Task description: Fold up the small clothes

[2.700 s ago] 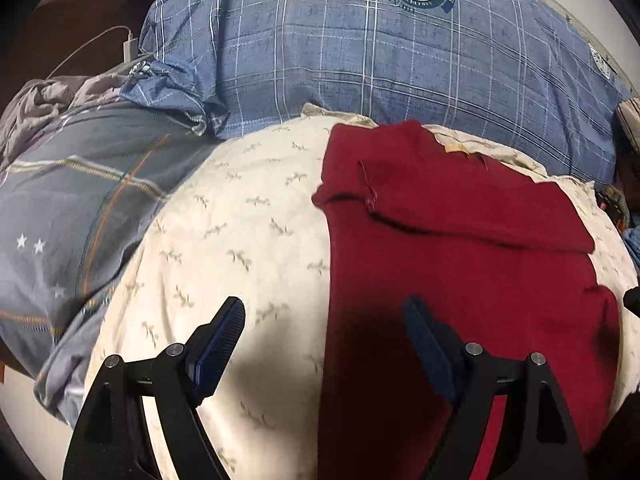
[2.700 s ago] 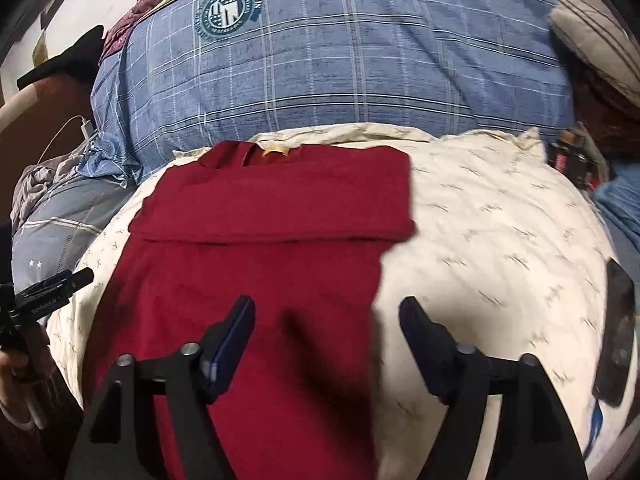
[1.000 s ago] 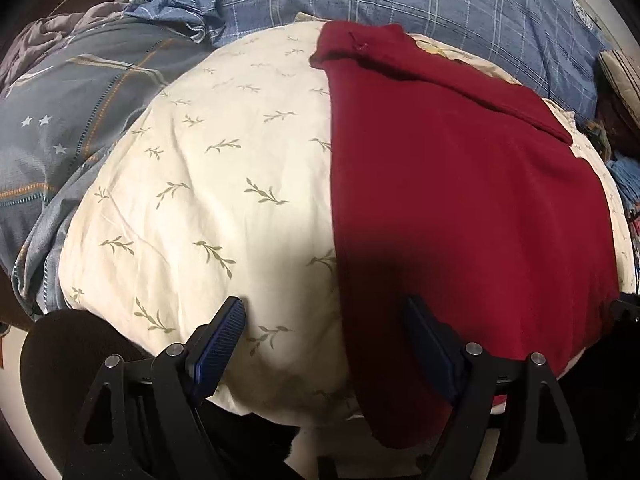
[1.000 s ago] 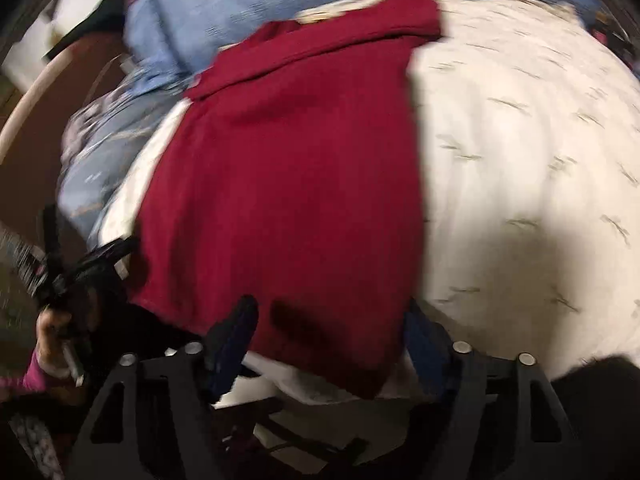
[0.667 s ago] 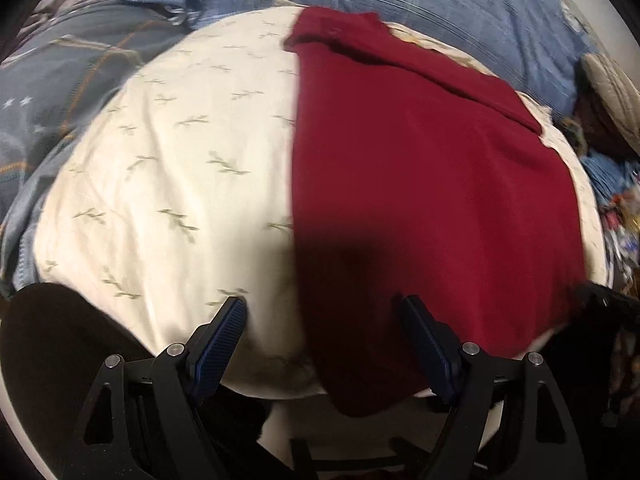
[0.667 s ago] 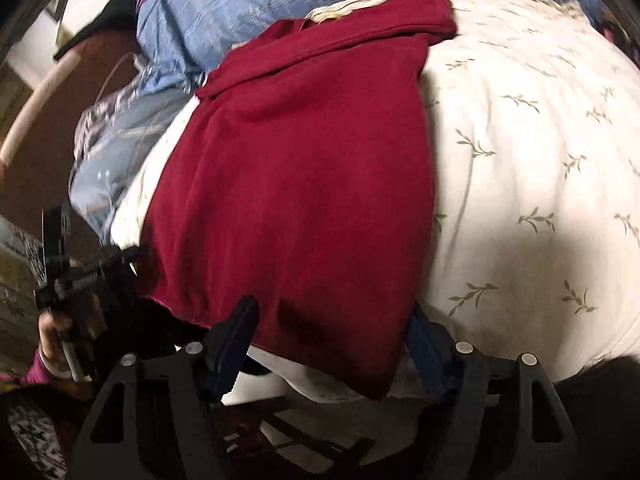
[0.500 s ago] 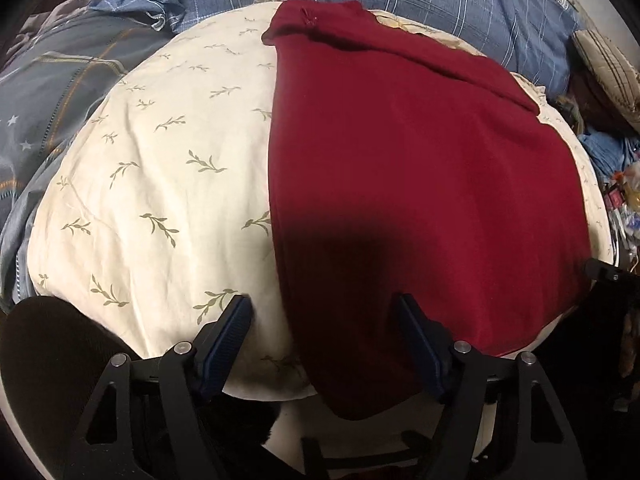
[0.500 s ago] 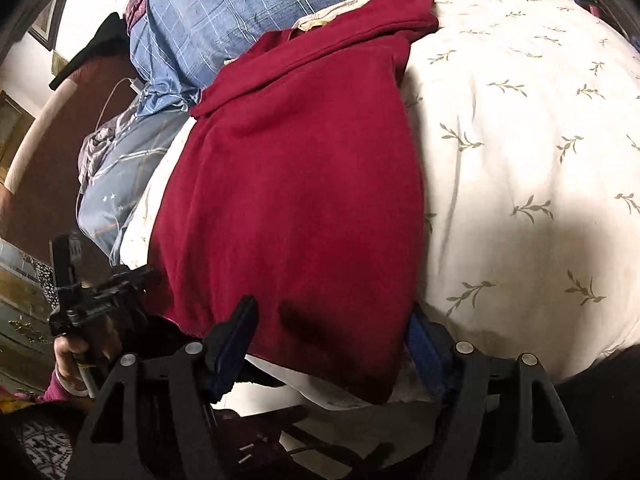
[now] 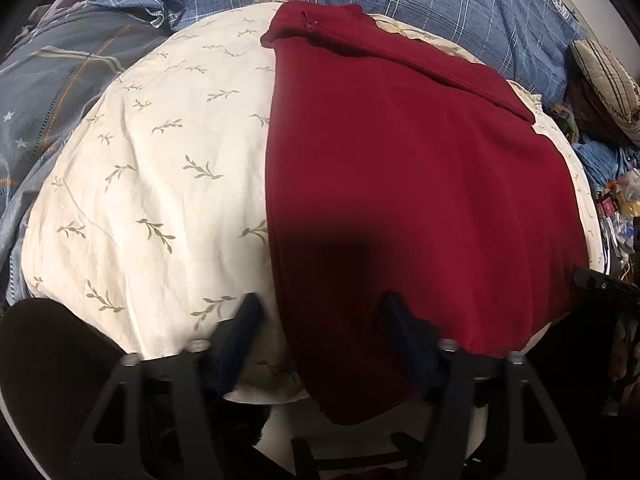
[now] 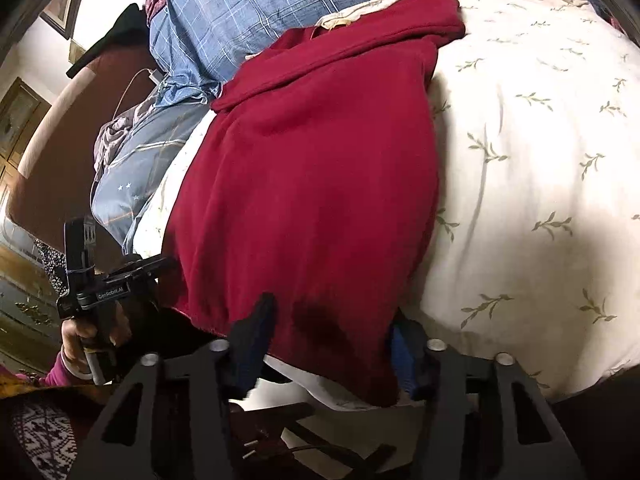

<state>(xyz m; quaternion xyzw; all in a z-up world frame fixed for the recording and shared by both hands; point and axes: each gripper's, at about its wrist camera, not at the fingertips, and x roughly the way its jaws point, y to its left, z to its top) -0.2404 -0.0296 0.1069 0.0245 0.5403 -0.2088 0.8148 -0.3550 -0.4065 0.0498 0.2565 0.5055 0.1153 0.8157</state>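
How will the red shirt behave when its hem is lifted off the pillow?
The red shirt will likely sag: its hem already droops over the pillow edge. Its knit looks thick, so it probably grips rather than slips. The folded top band may flop open if it is swung fast.

left tool (image 9: 320, 316): jaws closing, tilted down | right tool (image 10: 332, 320): jaws closing, tilted down

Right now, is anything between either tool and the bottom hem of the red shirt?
Nothing visible. The left tool straddles the red shirt's near left corner, the right tool its near right corner, where the hem hangs over the edge of the leaf-print pillow. Both tools' jaws are closing with cloth already between them.
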